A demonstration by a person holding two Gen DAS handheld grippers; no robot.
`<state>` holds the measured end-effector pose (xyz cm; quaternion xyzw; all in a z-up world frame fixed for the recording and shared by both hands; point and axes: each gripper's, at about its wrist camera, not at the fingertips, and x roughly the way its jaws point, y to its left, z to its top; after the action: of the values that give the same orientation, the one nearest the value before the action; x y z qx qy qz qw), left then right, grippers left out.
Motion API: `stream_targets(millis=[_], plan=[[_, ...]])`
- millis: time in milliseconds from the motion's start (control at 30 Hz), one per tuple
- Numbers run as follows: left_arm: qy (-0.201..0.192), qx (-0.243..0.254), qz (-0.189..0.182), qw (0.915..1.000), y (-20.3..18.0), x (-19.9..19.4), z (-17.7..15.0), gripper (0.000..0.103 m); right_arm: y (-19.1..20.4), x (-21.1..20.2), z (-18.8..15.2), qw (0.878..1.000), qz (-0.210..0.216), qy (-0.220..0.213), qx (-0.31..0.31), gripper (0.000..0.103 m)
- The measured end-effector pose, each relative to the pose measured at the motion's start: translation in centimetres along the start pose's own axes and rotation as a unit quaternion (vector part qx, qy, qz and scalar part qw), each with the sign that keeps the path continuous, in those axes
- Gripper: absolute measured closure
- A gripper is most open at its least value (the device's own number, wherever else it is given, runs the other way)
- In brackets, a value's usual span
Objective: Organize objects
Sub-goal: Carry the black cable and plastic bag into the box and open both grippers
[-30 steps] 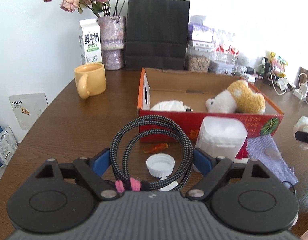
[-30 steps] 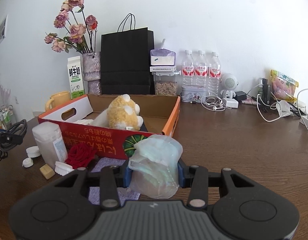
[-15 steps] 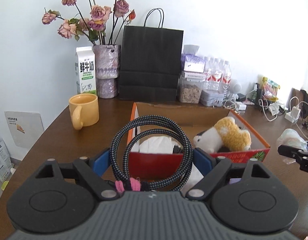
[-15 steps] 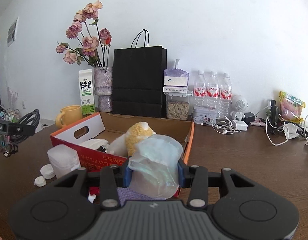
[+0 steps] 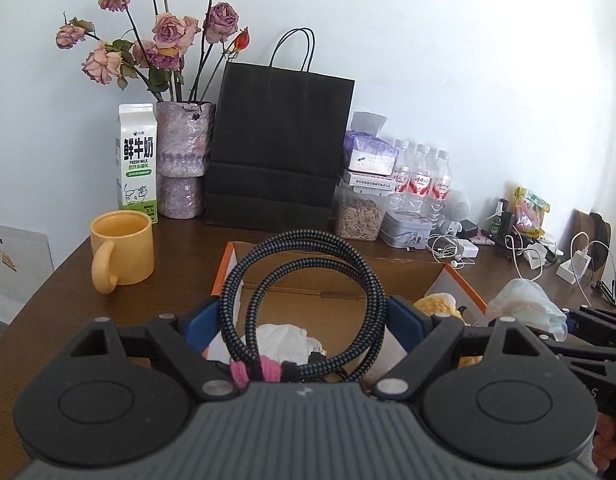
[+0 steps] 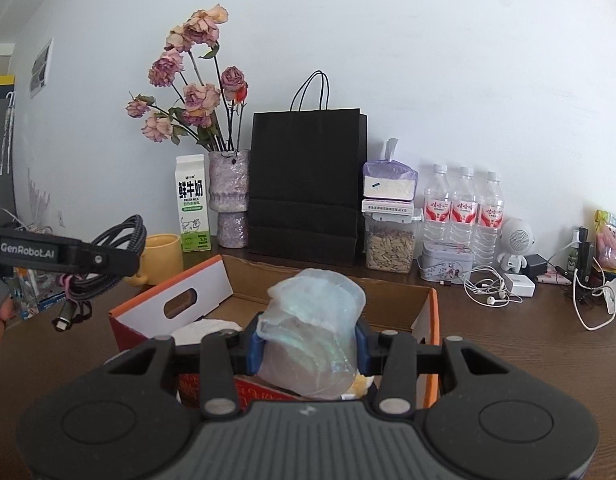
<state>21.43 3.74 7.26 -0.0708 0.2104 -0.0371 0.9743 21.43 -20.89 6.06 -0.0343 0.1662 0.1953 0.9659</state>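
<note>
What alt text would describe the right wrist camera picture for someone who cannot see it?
A hand-held gripper clamps a crumpled translucent plastic bag above an open cardboard box on a wooden table. At left, a second hand-held gripper carries a coiled braided cable; a black paper bag stands against the white wall.

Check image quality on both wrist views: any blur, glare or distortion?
Left wrist: sharp; white wall overexposed at right; fisheye bends the brown wooden table edge; dark corner vignette. Right wrist: sharp; black paper bag leans from distortion; translucent crumpled plastic bag shows a soft sheen, no harsh glare.
</note>
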Motion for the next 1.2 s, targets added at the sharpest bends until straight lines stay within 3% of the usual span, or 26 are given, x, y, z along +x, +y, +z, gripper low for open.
stream_targets(millis=[533, 833, 900, 933, 967, 1000, 1033, 1067, 1200], plan=[[0.03, -0.017, -0.001, 0.9994, 0.1, 8.4, 2.6, 0.015, 1.8, 10.0, 3.5, 1.0, 0.017, 0.022, 0.002, 0.062], [0.032, -0.029, 0.01, 0.999, 0.7, 11.0, 2.7, 0.014, 1.4, 12.9, 3.4, 0.999, 0.014, 0.038, 0.009, 0.061], [0.031, -0.031, 0.012, 0.999, 0.8, 11.2, 2.6, 0.013, 1.4, 13.3, 3.2, 0.999, 0.01, 0.041, 0.011, 0.053], [0.029, -0.03, 0.013, 0.999, 0.9, 11.2, 2.5, 0.006, 1.3, 13.5, 3.0, 0.999, 0.007, 0.042, 0.012, 0.049], [0.026, -0.029, 0.014, 0.9991, 0.9, 11.2, 2.5, 0.0, 1.2, 13.6, 2.9, 0.999, 0.006, 0.044, 0.012, 0.035], [0.019, -0.028, 0.017, 0.9993, 0.9, 11.1, 2.4, 0.0, 1.1, 13.7, 2.8, 0.999, 0.005, 0.046, 0.014, 0.026], [0.017, -0.025, 0.021, 0.9993, 0.8, 10.9, 2.4, 0.0, 1.0, 13.7, 2.7, 0.999, 0.004, 0.047, 0.016, 0.008], [0.018, -0.022, 0.024, 0.9993, 0.8, 10.9, 2.4, 0.0, 0.9, 13.7, 2.6, 0.999, 0.004, 0.047, 0.017, 0.001], [0.02, -0.02, 0.026, 0.9993, 0.7, 10.9, 2.3, 0.0, 0.6, 13.5, 2.6, 0.999, 0.008, 0.045, 0.025, 0.0]])
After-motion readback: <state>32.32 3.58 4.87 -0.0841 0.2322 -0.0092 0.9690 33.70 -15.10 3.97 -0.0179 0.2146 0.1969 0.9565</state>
